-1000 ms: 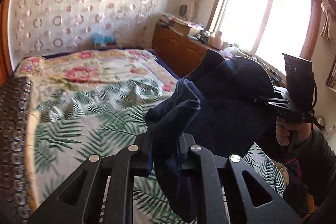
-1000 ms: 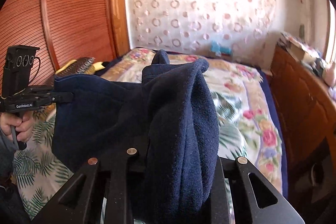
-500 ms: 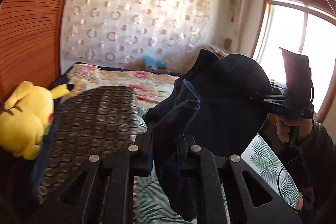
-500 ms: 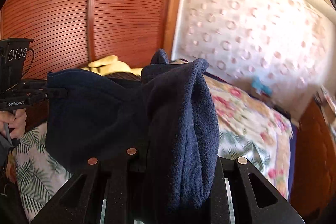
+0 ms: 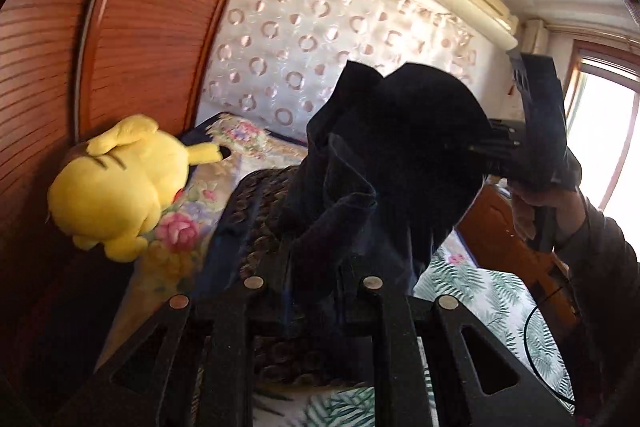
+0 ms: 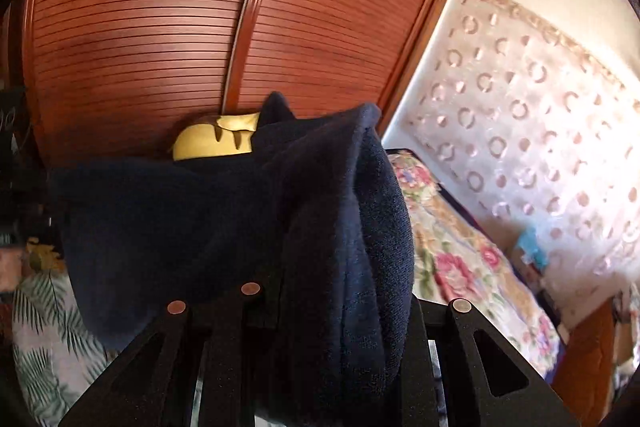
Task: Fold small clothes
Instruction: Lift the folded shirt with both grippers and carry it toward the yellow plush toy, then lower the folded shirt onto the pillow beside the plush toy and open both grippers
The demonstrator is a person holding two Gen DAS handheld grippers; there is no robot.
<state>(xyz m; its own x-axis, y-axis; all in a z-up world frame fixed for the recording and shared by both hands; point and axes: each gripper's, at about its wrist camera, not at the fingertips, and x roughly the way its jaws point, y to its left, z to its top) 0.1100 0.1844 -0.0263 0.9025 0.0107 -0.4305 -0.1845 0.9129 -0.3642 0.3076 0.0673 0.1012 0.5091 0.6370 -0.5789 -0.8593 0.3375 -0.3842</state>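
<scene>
My left gripper point(image 5: 312, 267) is clamped on a bunched edge of the dark blue garment point(image 5: 400, 155), the cloth squeezed between its two fingers and spilling down over them. My right gripper point(image 6: 316, 291) is likewise closed on the other end of the garment point(image 6: 200, 227), with a thick fold of the knit draped over its right finger and hiding most of it. The cloth hangs in the air between my two grippers, above the bed, slack in the middle and not touching the covers. In the left wrist view I see the right gripper point(image 5: 492, 143) from the side, pinching the far edge of the cloth, with the hand point(image 5: 532, 211) on its handle and a dark sleeve point(image 5: 600, 267) behind it. Beyond the garment lies the bed point(image 5: 472, 283) with a leaf-print sheet near me, a dark patterned mat point(image 5: 260, 211), and a flowered quilt point(image 6: 460, 259) further up. A yellow plush toy point(image 5: 120, 183) lies at the head of the bed against the slatted wooden wardrobe point(image 6: 160, 27). A circle-patterned curtain point(image 5: 312, 39) covers the far wall, an air conditioner point(image 5: 476, 7) is mounted above it, and a bright window point(image 5: 600, 135) is at the right.
</scene>
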